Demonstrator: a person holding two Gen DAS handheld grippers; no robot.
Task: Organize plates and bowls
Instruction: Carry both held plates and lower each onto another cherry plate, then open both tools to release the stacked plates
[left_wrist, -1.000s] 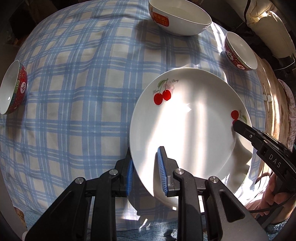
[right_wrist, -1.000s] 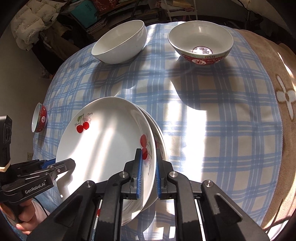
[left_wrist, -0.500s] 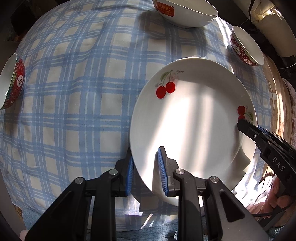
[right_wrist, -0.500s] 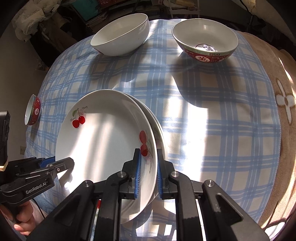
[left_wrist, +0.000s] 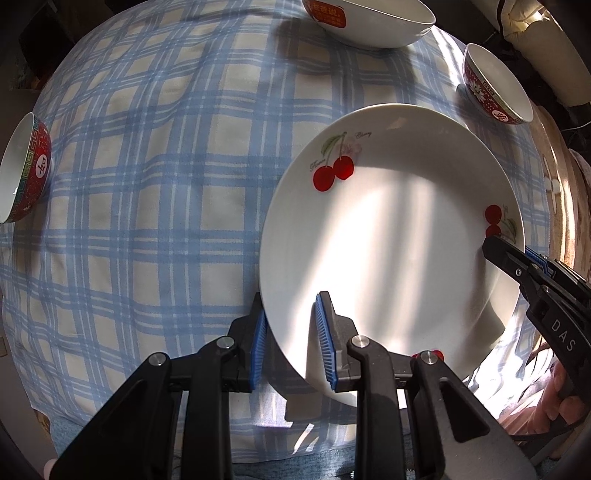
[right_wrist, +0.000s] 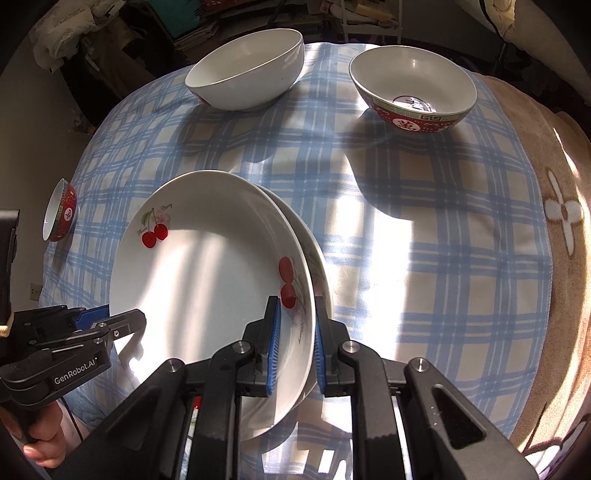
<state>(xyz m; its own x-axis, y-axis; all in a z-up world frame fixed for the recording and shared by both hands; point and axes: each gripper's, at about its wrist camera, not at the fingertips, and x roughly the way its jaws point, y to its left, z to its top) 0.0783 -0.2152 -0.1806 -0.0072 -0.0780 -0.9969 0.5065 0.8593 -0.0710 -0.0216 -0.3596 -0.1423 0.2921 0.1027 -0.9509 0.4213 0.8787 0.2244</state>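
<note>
Your left gripper (left_wrist: 291, 343) clamps near-left rim of cherry plate (left_wrist: 388, 251); your right gripper (right_wrist: 295, 339) pinches opposite rim — both grasping same plate. Plate hangs tilted, face up, right over second plate (right_wrist: 317, 258) on checked cloth (right_wrist: 424, 221). Lower plate peeks out at right — stack sits directly beneath. Three bowls well apart.

Cherry plate (right_wrist: 207, 280) on second plate (right_wrist: 320, 273), rim between right hand-held gripper (right_wrist: 295, 347) pads.
</note>
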